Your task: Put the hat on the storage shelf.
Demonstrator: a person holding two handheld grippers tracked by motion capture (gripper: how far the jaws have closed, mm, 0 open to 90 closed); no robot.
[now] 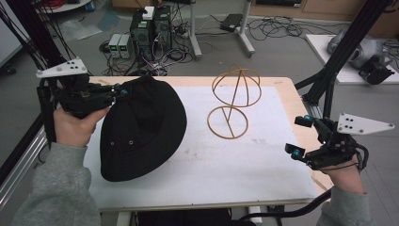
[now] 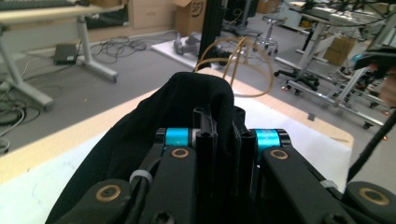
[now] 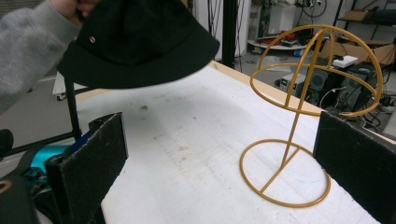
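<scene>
A black bucket hat hangs in the air over the left half of the table, lifted by its brim. My left gripper is shut on that brim, and in the left gripper view the black cloth is pinched between the jaws of the left gripper. A gold wire hat stand with a round base and a domed top stands upright at the table's far middle. My right gripper is open near the right edge, with nothing between its pads. From there the hat and the stand are ahead.
The table top carries a white sheet inside a wooden border. Beyond the far edge, computer boxes and cables lie on the floor. Black frame posts rise at the right and left.
</scene>
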